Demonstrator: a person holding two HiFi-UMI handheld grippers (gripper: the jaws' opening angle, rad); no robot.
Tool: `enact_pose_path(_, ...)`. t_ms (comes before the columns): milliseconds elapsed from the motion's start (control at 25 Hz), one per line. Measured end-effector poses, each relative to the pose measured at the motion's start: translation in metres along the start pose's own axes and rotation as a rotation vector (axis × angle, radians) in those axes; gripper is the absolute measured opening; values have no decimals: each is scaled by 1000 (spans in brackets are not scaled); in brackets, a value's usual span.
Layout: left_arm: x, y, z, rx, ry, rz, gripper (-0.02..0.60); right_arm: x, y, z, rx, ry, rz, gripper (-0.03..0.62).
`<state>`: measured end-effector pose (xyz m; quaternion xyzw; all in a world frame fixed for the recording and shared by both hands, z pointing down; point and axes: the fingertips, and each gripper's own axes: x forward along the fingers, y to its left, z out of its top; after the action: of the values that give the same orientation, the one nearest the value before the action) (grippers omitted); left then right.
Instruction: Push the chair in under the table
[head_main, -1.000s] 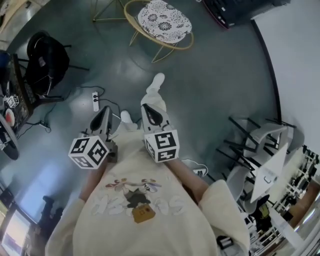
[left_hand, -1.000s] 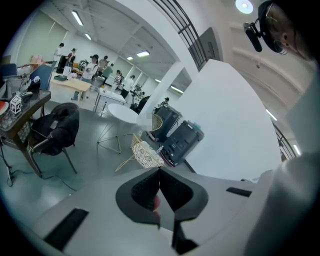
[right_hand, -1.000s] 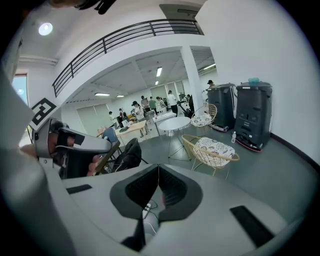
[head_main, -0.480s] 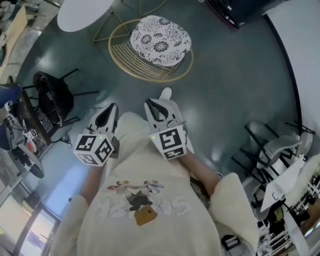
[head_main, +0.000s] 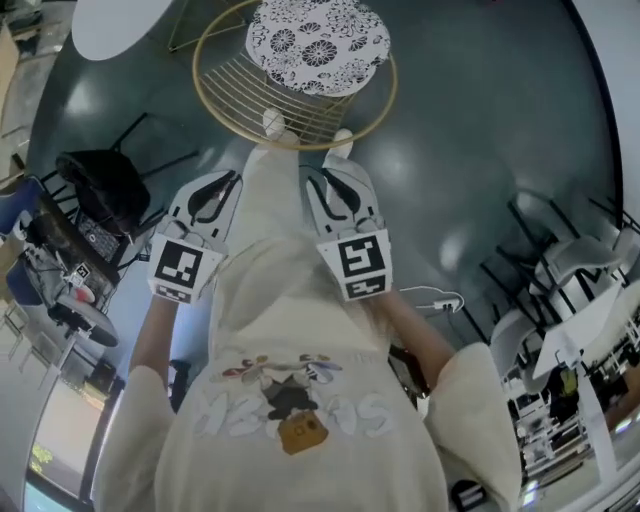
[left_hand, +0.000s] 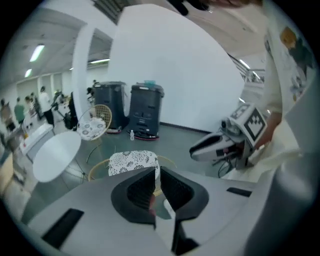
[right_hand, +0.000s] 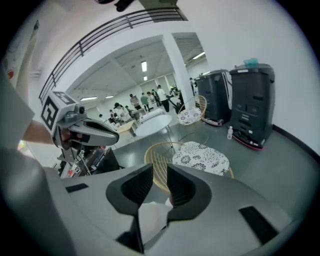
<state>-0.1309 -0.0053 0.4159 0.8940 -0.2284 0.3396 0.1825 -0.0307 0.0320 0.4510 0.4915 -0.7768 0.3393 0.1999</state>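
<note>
Left gripper (head_main: 215, 190): angled downward toward chair (head_main: 318, 45), jaws pressed together, empty. Right gripper (head_main: 337, 192): alongside, same angle, jaws opening, nothing between the 2.

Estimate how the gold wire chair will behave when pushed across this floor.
The gold wire chair is an open wire frame, so probably light for its size and stiff. On the smooth, glossy floor it should slide readily. Its loose-looking patterned cushion might shift if shoved abruptly.
</note>
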Motion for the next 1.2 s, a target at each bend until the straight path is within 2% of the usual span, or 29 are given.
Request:
enact_pose_path(80, 17, 9, -8, 140, 56, -45, 50, 9, -20, -8, 83, 21, -62, 83)
enact_pose_path(240, 54, 22, -33, 343, 181, -181, 127, 25, -69, -25, 278, 15, -226, 144)
enact_pose_path(360, 80, 21, -53, 453, 240, -268, 153, 30, -94, -43, 398, 11, -326, 169)
enact_pose_path(600, 124, 21, -85, 548, 309, -338, 153, 57, -124, -85, 559, 74, -394, 171)
enact_pose_path(720, 131, 20, -103, 625, 348, -355, 152, 69, -123, -114, 742, 123, -389, 170)
enact_pose_path(840, 138, 23, -109, 667, 364, -386, 152, 83, -125, -133, 908, 121, -391, 170)
enact_pose_path(1000, 145, 25, -115, 686, 402, -428, 150, 92, -133, -147, 999, 132, -425, 171)
enact_pose_path(1200, 143, 27, -130, 749, 468, -480, 147, 101, -143, -157, 1120, 125, -472, 170)
